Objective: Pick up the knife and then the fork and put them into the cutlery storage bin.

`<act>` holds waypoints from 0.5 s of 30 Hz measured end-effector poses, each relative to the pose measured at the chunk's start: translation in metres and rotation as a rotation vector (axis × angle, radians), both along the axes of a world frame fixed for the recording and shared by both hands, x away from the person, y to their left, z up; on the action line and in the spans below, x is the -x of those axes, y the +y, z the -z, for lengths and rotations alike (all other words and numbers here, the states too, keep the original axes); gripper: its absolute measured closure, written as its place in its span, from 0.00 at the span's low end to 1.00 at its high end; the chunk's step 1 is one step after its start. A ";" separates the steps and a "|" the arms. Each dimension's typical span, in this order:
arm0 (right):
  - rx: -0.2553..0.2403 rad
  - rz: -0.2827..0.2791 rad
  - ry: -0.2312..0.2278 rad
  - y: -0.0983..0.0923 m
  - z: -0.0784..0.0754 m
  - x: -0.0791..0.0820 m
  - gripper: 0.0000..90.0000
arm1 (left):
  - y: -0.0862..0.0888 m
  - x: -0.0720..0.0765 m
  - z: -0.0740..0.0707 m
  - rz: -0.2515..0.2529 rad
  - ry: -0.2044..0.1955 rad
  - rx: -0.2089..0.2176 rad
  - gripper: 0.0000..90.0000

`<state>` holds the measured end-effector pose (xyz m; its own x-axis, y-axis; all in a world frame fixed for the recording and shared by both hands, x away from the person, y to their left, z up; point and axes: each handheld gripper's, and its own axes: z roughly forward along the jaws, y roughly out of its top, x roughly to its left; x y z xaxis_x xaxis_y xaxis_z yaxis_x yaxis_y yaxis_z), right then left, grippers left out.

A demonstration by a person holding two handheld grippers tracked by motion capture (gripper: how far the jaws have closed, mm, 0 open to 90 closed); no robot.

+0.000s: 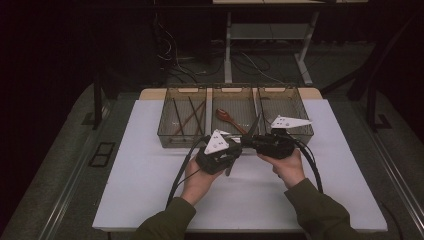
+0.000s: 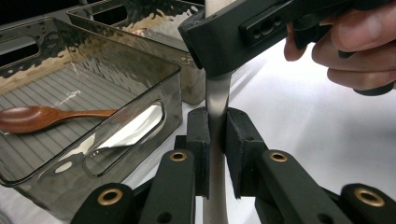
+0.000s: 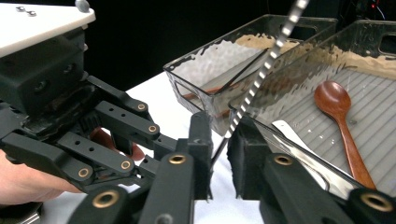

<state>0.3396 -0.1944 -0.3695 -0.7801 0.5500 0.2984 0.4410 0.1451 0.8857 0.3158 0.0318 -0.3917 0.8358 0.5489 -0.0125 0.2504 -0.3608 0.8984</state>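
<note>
A person sits at a white table [image 1: 150, 200] with a two-jaw gripper in each hand, the two brought close together just in front of a row of three clear smoky bins [image 1: 235, 115]. Between them runs a slim metal knife [image 1: 252, 127] with a serrated edge, slanting up and away over the middle bin. The left gripper [image 2: 215, 135], held low with the hand [image 1: 197, 182] under it, has its jaws closed tight on the flat of the knife near its lower end. The right gripper [image 3: 219, 154], held in the right hand [image 1: 287, 167] and turned inward toward the left one, has its jaws standing either side of the thin blade edge; they look slightly apart, and whether they press it I cannot tell. A brown wooden spoon [image 1: 227, 119] lies in the middle bin, apart from both grippers. Dark chopsticks [image 1: 187, 117] lie in the left bin
</note>
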 end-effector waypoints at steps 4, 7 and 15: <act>-0.020 -0.022 0.003 0.004 0.000 -0.001 0.98 | 0.000 -0.001 0.002 -0.003 0.006 0.008 0.88; -0.002 -0.028 -0.005 0.005 -0.002 -0.002 0.98 | 0.005 -0.002 0.002 0.004 0.018 0.038 0.87; 0.056 0.028 -0.030 -0.010 -0.014 -0.005 0.98 | 0.023 0.001 0.002 0.061 0.063 0.065 0.70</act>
<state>0.3443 -0.2046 -0.3558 -0.7720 0.5872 0.2436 0.4195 0.1826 0.8892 0.3147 0.0547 -0.3932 0.8639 0.4937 -0.0998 0.2862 -0.3181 0.9038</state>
